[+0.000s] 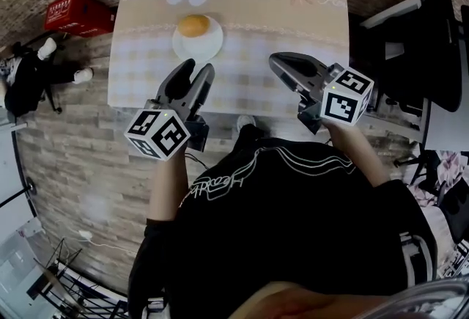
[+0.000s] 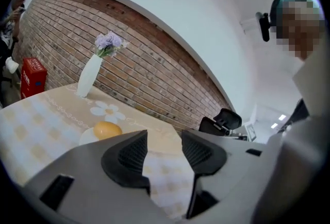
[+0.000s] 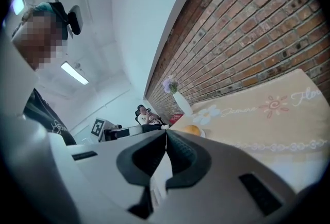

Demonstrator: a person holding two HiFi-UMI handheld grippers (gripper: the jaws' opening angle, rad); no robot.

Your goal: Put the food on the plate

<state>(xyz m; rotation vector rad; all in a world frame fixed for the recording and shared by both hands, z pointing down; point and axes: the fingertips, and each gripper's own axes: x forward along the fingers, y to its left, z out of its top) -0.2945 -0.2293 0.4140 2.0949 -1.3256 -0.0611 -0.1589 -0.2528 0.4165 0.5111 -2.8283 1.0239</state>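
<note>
**Food on the plate, both grippers at the near edge**

The round orange food (image 1: pixel 193 25) sits on the white plate (image 1: pixel 202 49), left of middle on the counter (image 1: pixel 293 24), so the placing step looks done. Your left gripper (image 1: pixel 196 68) hangs over the near edge, jaws wide with nothing between them. Your right gripper (image 1: pixel 282 62) has its jaws pressed together, empty. The next move probably only calls for holding both clear of the plate.
</note>
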